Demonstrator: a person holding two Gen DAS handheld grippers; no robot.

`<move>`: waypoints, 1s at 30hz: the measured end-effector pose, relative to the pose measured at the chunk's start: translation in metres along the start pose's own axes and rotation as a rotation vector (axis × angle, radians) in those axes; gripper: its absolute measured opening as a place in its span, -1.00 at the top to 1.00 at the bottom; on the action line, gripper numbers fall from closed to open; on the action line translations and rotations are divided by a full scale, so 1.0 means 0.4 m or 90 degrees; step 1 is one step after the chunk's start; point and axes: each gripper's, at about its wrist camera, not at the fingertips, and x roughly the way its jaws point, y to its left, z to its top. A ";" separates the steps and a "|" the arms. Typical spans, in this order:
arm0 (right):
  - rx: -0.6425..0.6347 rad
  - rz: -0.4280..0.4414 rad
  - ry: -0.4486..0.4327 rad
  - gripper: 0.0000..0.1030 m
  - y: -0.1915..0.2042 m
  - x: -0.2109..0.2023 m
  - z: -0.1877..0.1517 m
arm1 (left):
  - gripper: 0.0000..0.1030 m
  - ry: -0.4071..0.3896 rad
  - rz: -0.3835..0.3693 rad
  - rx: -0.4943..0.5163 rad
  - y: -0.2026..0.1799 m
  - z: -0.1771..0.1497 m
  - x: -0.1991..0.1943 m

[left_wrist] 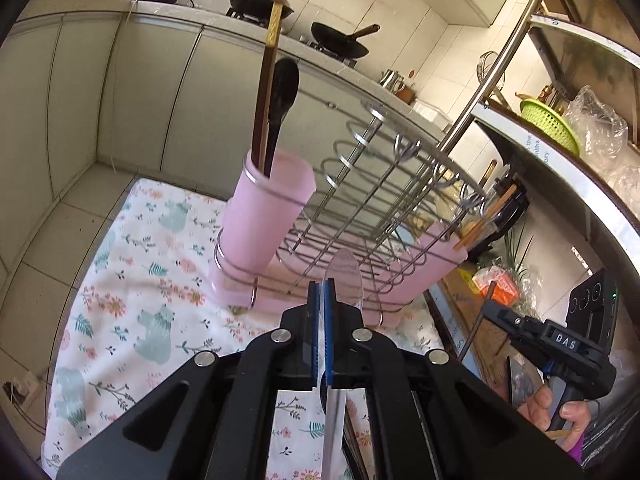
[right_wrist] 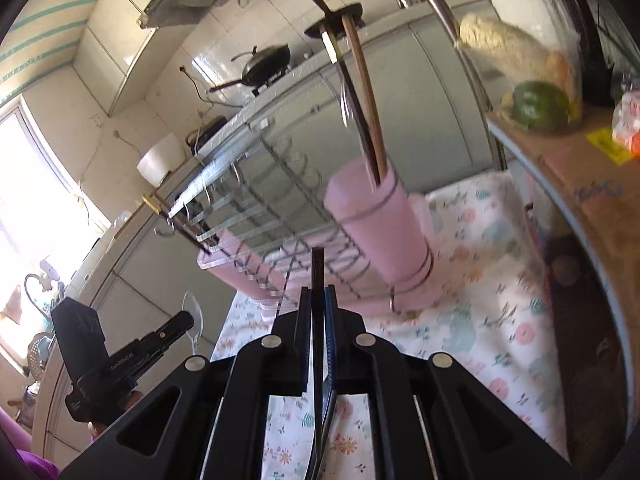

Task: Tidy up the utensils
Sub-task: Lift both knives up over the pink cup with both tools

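Left wrist view: the left tool (left_wrist: pixel 323 286) is clamped on a clear plastic spoon (left_wrist: pixel 344 278), whose bowl sticks out past the blue pads at lower centre.
Right wrist view: the right tool (right_wrist: pixel 318 294) is clamped on dark chopsticks (right_wrist: pixel 318 268), their tips poking up past the pads at centre.
Target, likely: pink cup (left_wrist: pixel 266 216) on the near end of the wire dish rack (left_wrist: pixel 380 184), at frame centre; it already holds a black spoon (left_wrist: pixel 282 92) and tall chopsticks (left_wrist: pixel 266 80).
Second cup: another pink holder (left_wrist: pixel 436 256) sits at the rack's far end, right of centre, with sticks in it.
Surface: the rack stands on a floral cloth (left_wrist: pixel 132 280) covering the tabletop.
Risk, spoon: thin and slick, gripped edge-on; it may twist or slip from the pads if tipped.
Risk, chopsticks: held near their tips, they could swing, strike the cup rim or the utensils already standing in it, and drop.
Risk, crowding: both tools are near each other and may collide over one cup.
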 end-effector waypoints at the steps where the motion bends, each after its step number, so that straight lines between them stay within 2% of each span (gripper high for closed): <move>1: -0.006 -0.003 -0.013 0.88 0.009 -0.010 0.016 | 0.97 -0.005 -0.003 0.000 -0.001 0.003 -0.004; 9: -0.092 -0.036 -0.164 0.88 0.097 -0.118 0.191 | 0.98 -0.039 -0.014 -0.005 0.003 0.028 -0.026; 15: -0.152 -0.072 -0.261 0.88 0.154 -0.140 0.276 | 0.98 -0.050 -0.005 -0.010 0.010 0.050 -0.029; 19: -0.184 -0.113 -0.280 0.88 0.163 -0.108 0.302 | 0.98 -0.065 -0.008 -0.008 0.013 0.072 -0.031; 24: -0.215 -0.162 -0.286 0.88 0.145 -0.054 0.281 | 0.97 -0.084 -0.010 -0.004 0.009 0.105 -0.033; 30: -0.203 -0.172 -0.258 0.88 0.096 0.000 0.237 | 0.98 -0.123 -0.008 0.012 -0.007 0.151 -0.053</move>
